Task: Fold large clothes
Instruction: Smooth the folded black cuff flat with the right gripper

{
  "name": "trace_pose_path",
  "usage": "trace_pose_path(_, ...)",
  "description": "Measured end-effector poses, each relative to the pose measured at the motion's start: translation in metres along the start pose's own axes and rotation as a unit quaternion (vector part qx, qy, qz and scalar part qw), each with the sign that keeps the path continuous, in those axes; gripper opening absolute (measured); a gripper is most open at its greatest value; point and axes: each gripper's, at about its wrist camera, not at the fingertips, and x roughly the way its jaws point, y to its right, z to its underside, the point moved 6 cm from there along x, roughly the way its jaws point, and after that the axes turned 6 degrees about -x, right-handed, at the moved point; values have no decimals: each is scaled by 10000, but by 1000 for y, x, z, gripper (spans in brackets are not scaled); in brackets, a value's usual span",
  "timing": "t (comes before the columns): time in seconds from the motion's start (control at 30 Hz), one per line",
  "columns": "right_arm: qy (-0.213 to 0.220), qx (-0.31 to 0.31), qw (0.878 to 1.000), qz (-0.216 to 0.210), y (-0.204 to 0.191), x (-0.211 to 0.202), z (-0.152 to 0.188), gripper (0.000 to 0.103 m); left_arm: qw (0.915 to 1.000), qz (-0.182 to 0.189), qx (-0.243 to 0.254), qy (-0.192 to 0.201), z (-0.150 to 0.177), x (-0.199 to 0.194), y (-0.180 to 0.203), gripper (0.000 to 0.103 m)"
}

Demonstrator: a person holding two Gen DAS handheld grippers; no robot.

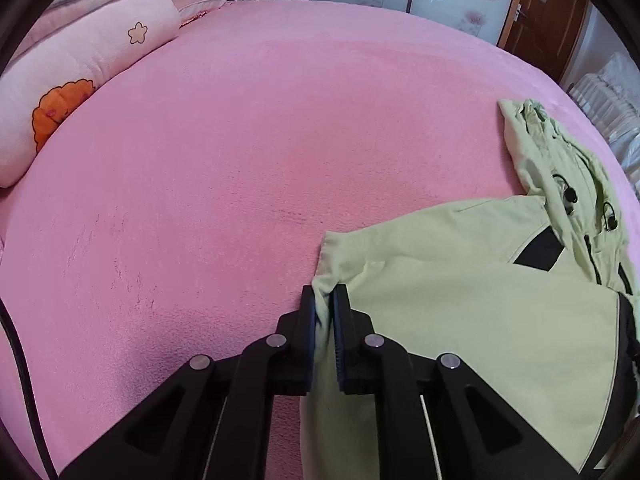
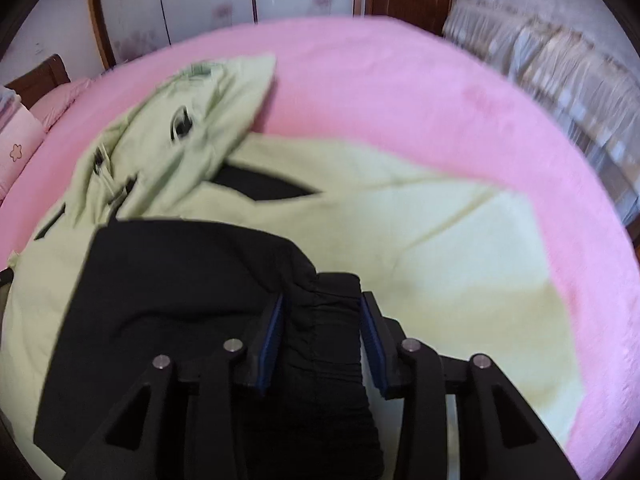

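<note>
While left gripper [image 1: 324, 300] jaws pinch jacket [image 1: 460, 300] edge, right gripper [image 2: 322, 312] jaws, half-open, seemingly straddle black cuff [image 2: 324, 320].

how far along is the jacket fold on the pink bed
Early to midway. Done: the jacket lies spread on the bed, hood flat. In hand: the left gripper pinches a green edge; the right gripper straddles the black cuff, jaws apart. Left: folding the body over and tucking the hood.
</note>
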Motion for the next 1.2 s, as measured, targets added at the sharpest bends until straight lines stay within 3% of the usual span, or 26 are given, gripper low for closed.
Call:
trace_pose_path(0.1,234,132,9995,-136,10,-29,-3,42,9998,-120,-23,133,-1,-20,-4,17)
trace_pose_path(0.23,653,92,9975,-264,15,-74,0,51,9984,-141,98,532,6,-75,2,37)
trace_pose_path(0.3,782,20,9959,-446,5,-89,2,51,9981,42,89,606,18,-101,8,48)
trace_pose_path(0.47,826,-395,9912,-959,-56,-113,17,51,9961,693,122,527,67,-138,60,50)
trace_pose_path(0.6,884,-722,9840,-1370,-115,-112,30,51,9959,779,103,440,97,-125,89,50)
trace_pose_path(0.73,611,-1005,9849,-1270,-141,-79,41,51,9996,99,177,210,116,-82,85,50)
trace_pose_path(0.83,289,-977,9912,-840,-120,-49,48,50,9990,-215,285,254,119,-66,63,51)
trace_pose_path(0.97,197,-545,9983,-104,-50,-35,52,43,9981,-430,271,335,111,-58,32,52)
trace_pose_path(1.03,142,-370,9988,-295,-29,-36,53,15,9979,-506,216,330,105,-53,19,57)
trace_pose_path(1.07,105,-355,9988,-311,-22,-38,53,11,9977,-551,202,330,104,-51,14,65)
trace_pose_path(1.2,98,-83,9987,-494,-14,-53,55,12,9984,-447,35,336,102,-46,0,66)
